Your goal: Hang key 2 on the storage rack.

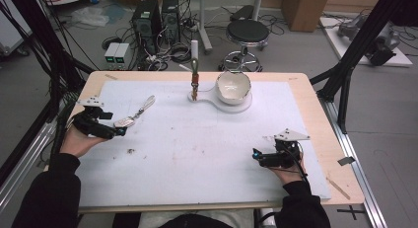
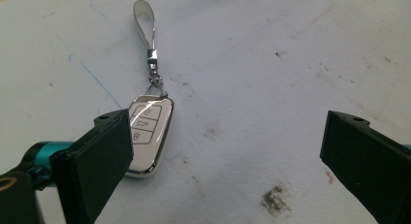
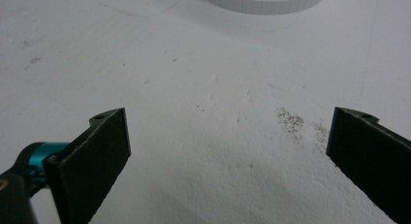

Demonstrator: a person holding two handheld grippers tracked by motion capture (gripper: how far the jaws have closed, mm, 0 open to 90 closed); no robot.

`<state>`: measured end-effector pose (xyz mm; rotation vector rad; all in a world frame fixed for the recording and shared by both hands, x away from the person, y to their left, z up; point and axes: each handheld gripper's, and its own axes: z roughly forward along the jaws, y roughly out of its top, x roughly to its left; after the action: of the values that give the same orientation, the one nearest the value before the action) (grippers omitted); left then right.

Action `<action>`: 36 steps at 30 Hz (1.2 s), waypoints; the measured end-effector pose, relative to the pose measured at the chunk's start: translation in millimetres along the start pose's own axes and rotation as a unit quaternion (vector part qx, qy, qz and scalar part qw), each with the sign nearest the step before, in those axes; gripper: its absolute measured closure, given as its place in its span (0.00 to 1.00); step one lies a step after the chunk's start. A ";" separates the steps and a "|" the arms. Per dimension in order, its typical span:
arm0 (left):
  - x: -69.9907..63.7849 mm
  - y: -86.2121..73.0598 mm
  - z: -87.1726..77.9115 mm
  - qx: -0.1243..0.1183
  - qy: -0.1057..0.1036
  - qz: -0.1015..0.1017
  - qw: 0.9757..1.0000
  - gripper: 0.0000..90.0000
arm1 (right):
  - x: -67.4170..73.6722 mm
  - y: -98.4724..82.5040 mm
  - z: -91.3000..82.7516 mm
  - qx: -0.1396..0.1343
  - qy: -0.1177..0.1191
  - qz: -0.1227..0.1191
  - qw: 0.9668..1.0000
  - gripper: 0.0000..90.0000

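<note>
R gripper (image 3: 228, 136) jaws wide apart over white mat (image 3: 203, 78).

Sleeves: I'm seeing black cuffs on both forearms.
Left gripper (image 1: 120, 132): black, showing teal fittings, grey plate.
Right gripper (image 1: 254, 154): I'm noting matching black jaws.

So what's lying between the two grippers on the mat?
Nothing but bare, slightly stained white mat, in the high view, between left gripper and right gripper.

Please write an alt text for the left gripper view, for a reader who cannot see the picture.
A silver car key fob with three buttons lies on a white, slightly stained table surface, partly behind the left jaw of the open left gripper. A looped strap runs from the fob's far end, away from the camera.
</note>
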<state>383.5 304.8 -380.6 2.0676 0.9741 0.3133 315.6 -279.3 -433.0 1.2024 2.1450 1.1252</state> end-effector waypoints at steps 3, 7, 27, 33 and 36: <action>2.6 7.1 2.9 0.000 0.005 -0.001 1.000 0.06 | 0.3 1.2 2.0 -0.001 0.005 -0.004 1.000 0.01; 6.2 20.5 6.4 0.015 0.012 0.011 1.000 0.09 | 1.7 4.1 4.2 -0.004 0.009 -0.005 1.000 0.01; 30.9 51.5 56.5 0.086 0.013 0.007 0.996 0.11 | -2.4 5.3 0.7 -0.012 0.007 0.007 1.000 0.01; 42.2 46.9 69.9 0.098 0.014 -0.014 0.995 0.11 | -3.3 5.7 1.6 -0.014 0.007 0.014 1.000 0.01; 45.2 45.0 75.9 0.098 0.015 -0.019 0.995 0.12 | -3.3 5.8 2.3 -0.013 0.006 0.015 1.000 0.01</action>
<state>477.0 278.0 -400.0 2.2237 1.0987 0.2358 321.8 -279.4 -429.7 1.2225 2.1217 1.1732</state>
